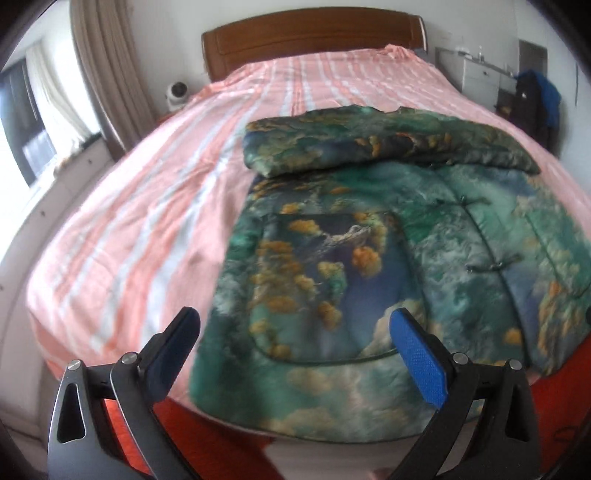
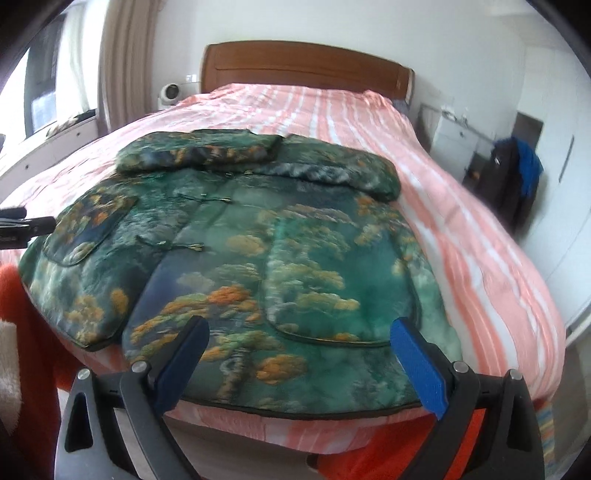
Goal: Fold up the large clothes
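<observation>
Across the middle of both views a quilted green landscape-print jacket [image 1: 369,258] lies front-up on the pink striped bedspread [image 1: 147,221], its sleeves folded across the upper part. Behind stand the wooden headboard [image 1: 314,37], a small white fan [image 1: 177,92] at upper left, curtains [image 1: 107,66], and a white dresser [image 2: 454,136] at right. Low in frame, the left gripper [image 1: 295,339] and right gripper [image 2: 299,347] hover over the jacket's near hem, jaws spread wide, holding nothing.

This is a bedroom in a home: a wide bed under a pink-and-white striped cover [image 1: 155,192] backs onto a brown wooden headboard [image 1: 310,33]. Beige floor-length curtains [image 1: 107,70] hang beside a window [image 1: 26,122], and a white drawer cabinet [image 2: 452,138] stands against the far wall.
</observation>
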Demonstrator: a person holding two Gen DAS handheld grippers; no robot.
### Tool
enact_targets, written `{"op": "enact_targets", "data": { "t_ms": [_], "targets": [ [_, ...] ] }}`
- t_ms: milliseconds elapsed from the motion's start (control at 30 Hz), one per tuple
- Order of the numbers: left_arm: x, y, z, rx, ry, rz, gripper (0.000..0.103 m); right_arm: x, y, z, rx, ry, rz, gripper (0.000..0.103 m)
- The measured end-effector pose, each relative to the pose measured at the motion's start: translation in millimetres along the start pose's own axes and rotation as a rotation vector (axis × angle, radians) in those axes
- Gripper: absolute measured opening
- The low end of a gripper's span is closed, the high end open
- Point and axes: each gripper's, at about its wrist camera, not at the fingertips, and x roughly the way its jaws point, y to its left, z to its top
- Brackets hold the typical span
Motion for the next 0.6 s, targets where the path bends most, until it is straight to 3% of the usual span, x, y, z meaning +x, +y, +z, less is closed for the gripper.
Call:
{"op": "enact_targets", "data": {
  "t_ms": [133,367,467,600],
  "targets": [
    [-8,6,-5,-0.038,-0.029,-0.03,0.102,-4,24,-1,-0.089,-0.035,-0.024,0.098],
    [0,16,-4,-0.133,0.02,-0.149,0.102,-10,32,-4,-0.136,-0.065,-0.015,0.098],
    [-1,10,-6,-0.101,0.015,-0.119,0.102,-15,25,-1,-0.144,-0.096,-0.003,0.098],
    [-9,-8,-10,0.016,-0.005,-0.085,0.102,-23,17,5,-0.135,-0.131,0.009,0.098]
  ]
}}
